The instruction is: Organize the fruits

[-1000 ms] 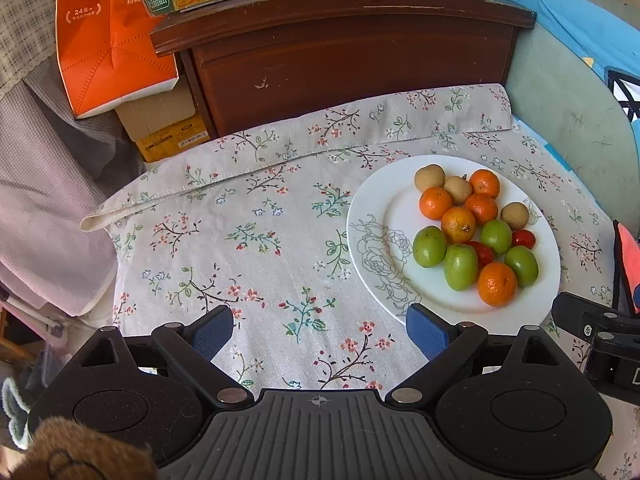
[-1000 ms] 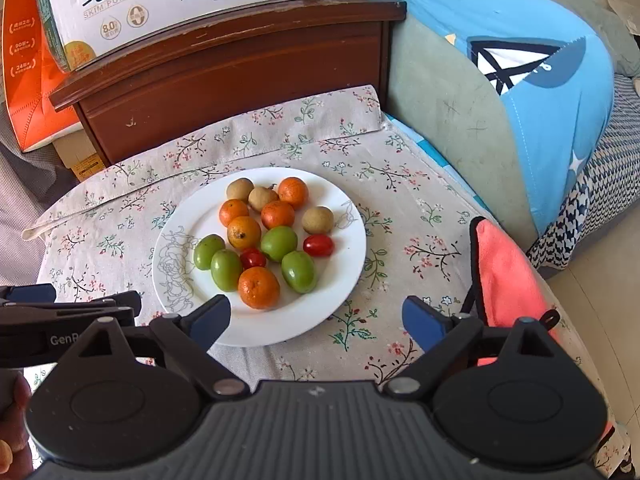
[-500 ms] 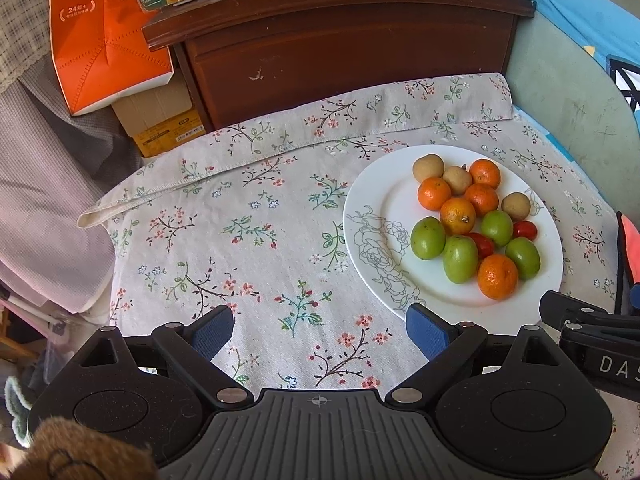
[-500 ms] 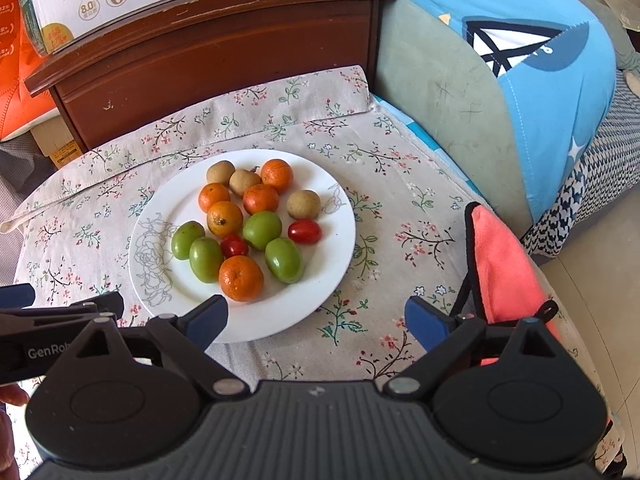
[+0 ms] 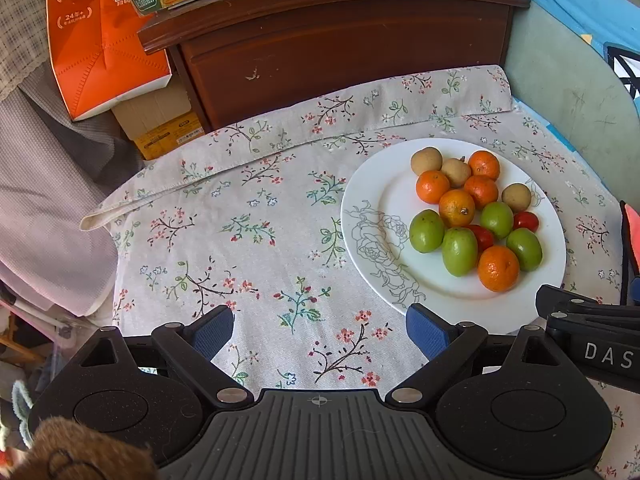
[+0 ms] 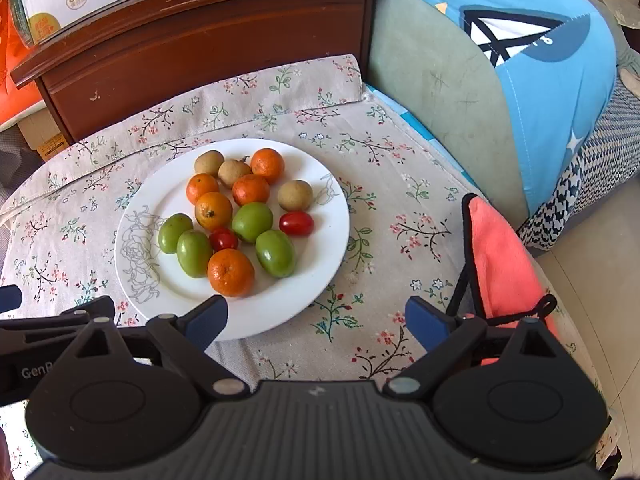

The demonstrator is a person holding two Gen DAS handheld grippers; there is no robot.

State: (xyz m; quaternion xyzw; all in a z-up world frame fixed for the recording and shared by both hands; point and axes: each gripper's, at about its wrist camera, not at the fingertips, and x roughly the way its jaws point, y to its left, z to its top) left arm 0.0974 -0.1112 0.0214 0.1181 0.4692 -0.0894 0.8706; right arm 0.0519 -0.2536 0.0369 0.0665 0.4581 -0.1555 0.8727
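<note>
The left gripper (image 5: 320,326) hangs low over the flower-printed cloth (image 5: 248,232) that covers the worktop, its blue-padded fingers (image 5: 214,330) spread wide with nothing between them; only bare cloth lies ahead of the gap. Ahead and to the right of its right finger sits the round white plate with a grey rose drawing (image 5: 372,240), and all the fruit in view lies on it in one loose cluster: three tan, round longan-like fruits (image 5: 426,160) farthest from the fingers, five small orange mandarins (image 5: 433,187) mixed among them and one nearer, four green oval fruits (image 5: 426,231) in the near half, and two red cherry tomatoes (image 5: 525,221) tucked between. The right gripper (image 6: 316,322) is likewise wide open and holds nothing; the plate's near rim lies just past its left finger (image 6: 208,318), and a pink cloth with black trim (image 6: 500,256) lies beside its right finger. The kinds touch and interleave, so sorting by kind would seem undone; yet with every fruit gathered on one plate, the scene would also fit a finished gathering job.
</note>
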